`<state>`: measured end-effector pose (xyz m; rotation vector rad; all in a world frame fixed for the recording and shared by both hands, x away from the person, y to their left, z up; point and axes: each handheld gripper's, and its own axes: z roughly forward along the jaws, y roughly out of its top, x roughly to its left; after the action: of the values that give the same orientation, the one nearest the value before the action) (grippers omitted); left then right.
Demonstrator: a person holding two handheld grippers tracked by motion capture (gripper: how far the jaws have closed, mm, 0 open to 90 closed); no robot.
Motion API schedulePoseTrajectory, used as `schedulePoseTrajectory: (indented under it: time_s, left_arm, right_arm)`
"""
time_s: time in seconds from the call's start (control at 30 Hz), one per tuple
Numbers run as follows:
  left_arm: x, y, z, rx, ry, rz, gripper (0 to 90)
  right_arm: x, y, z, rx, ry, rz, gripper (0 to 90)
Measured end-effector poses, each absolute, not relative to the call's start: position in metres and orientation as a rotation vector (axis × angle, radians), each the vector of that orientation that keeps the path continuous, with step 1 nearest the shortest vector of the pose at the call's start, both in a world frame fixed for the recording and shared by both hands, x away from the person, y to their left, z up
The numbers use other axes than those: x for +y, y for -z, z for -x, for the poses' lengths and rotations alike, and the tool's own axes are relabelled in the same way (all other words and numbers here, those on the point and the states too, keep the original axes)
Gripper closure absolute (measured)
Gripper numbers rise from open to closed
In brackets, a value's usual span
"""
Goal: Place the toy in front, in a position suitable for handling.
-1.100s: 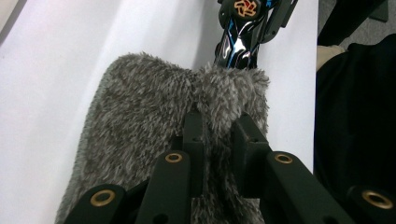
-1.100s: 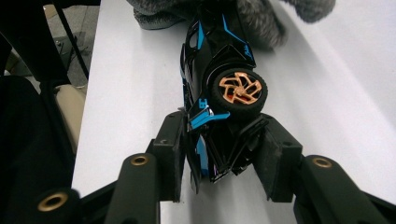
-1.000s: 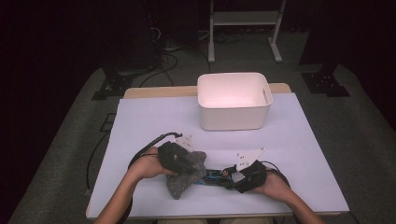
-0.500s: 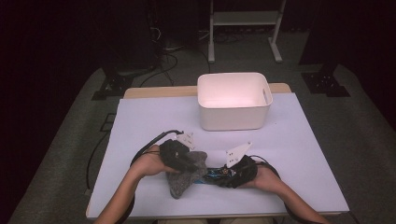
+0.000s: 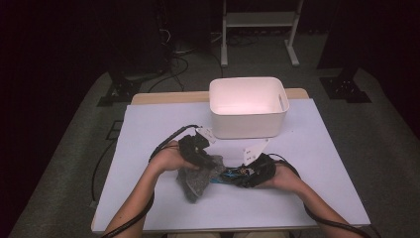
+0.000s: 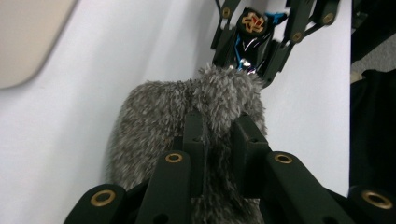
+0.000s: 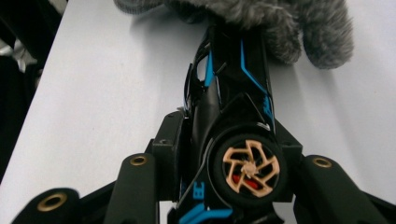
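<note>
A grey furry cloth (image 5: 197,182) lies on the white table near its front edge. My left gripper (image 5: 204,157) is shut on the cloth's upper edge, and the pile (image 6: 154,112) bunches between the left gripper's (image 6: 217,125) jaws. My right gripper (image 5: 241,174) is shut on a black-and-blue toy car (image 5: 229,175) with gold wheels, after its jaws have just been closing on the car. The car (image 7: 233,88) sits lengthwise between the right gripper's (image 7: 229,135) jaws. Its nose reaches under the cloth (image 7: 261,18). In the left gripper view the car (image 6: 252,25) shows just beyond the cloth.
A white empty bin (image 5: 247,106) stands at the back middle of the table (image 5: 148,124). Cables trail from both grippers across the white cover. Dark floor, stands and more cables surround the table.
Both hands have shifted a little away from the person, toward the bin. The car's nose and the cloth stay together between the grippers.
</note>
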<state>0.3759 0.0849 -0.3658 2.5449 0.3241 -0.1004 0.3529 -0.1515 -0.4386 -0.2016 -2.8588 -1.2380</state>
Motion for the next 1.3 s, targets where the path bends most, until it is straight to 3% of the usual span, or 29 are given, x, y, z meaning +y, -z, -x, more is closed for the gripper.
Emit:
schedulePoseTrajectory:
  time_s: [0.33, 0.83, 1.03, 1.3]
  left_arm:
    - [0.088, 0.368, -0.363, 0.32, 0.092, -2.53, 78.0]
    - [0.095, 0.374, -0.334, 0.246, 0.174, -2.521, 78.1]
    - [0.094, 0.379, -0.326, 0.215, 0.211, -2.537, 78.1]
    - [0.088, 0.399, -0.321, 0.197, 0.227, -2.594, 76.9]
  right_arm:
    - [-0.159, 0.434, -0.346, -2.758, 1.248, 0.356, 36.0]
    - [-0.155, 0.428, -0.332, -2.765, 1.216, 0.485, 21.8]
    - [-0.151, 0.436, -0.322, -2.801, 1.189, 0.482, 17.0]
    - [-0.146, 0.453, -0.311, -2.88, 1.116, 0.415, 17.5]
